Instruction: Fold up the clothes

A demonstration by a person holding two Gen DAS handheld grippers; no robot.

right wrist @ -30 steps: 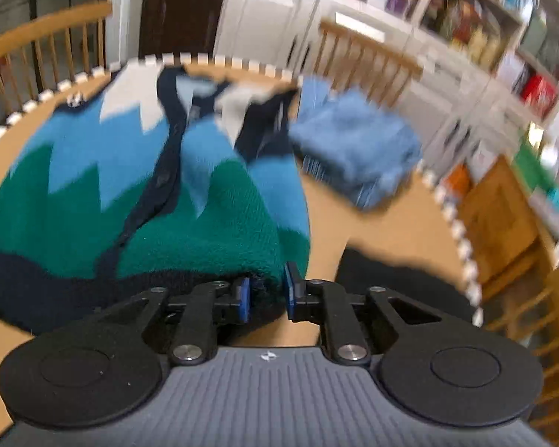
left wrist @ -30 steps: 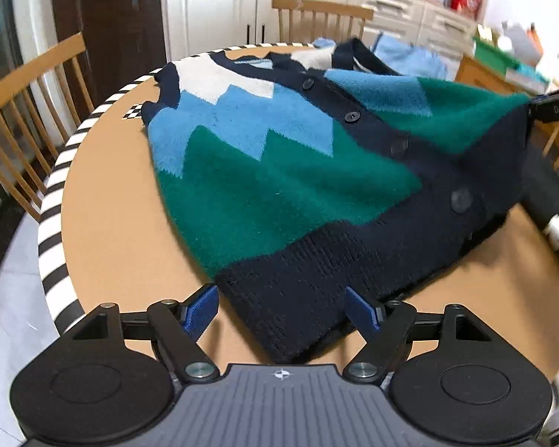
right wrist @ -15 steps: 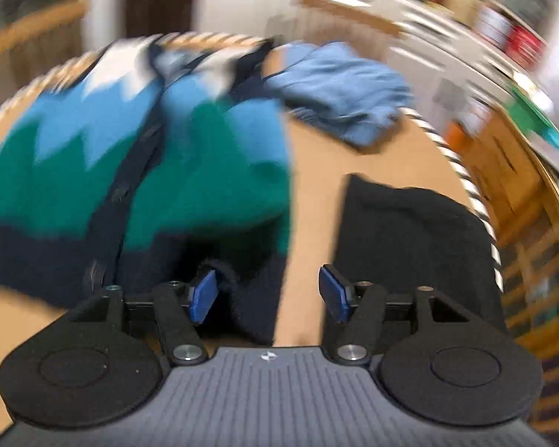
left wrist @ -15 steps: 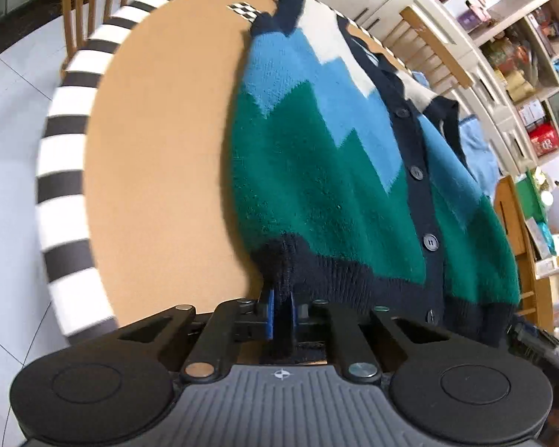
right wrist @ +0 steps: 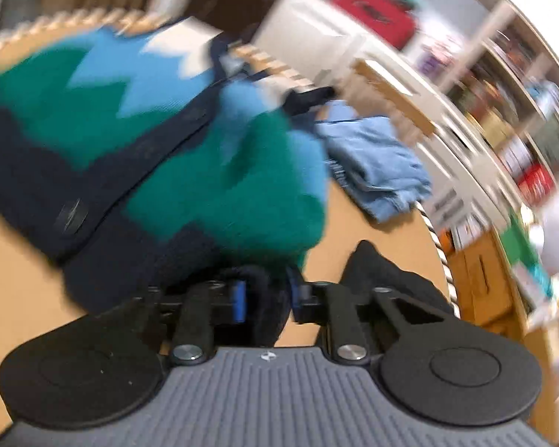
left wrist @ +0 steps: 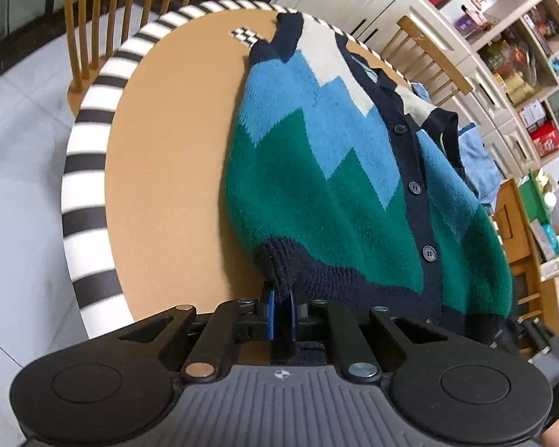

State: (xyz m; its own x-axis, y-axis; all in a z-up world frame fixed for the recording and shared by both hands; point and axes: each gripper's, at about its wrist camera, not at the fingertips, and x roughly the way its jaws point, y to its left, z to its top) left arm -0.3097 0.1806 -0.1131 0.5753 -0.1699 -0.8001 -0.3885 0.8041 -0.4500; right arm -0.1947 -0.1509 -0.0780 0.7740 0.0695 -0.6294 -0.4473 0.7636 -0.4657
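The cardigan (left wrist: 339, 193) lies spread on the round surface (left wrist: 167, 171) ahead of both grippers. The left gripper (left wrist: 282, 311) has its fingers clamped on the dark hem corner; the right gripper (right wrist: 265, 298) pinches the hem's other corner between its fingers. A blue garment (right wrist: 376, 164) lies beyond, a black one (right wrist: 387, 279) just right of the right fingers.

Cardigan (left wrist: 316, 186) — zigzag bands of cream, blue, green, navy — on a tan table (left wrist: 167, 149) with black-and-white striped rim.
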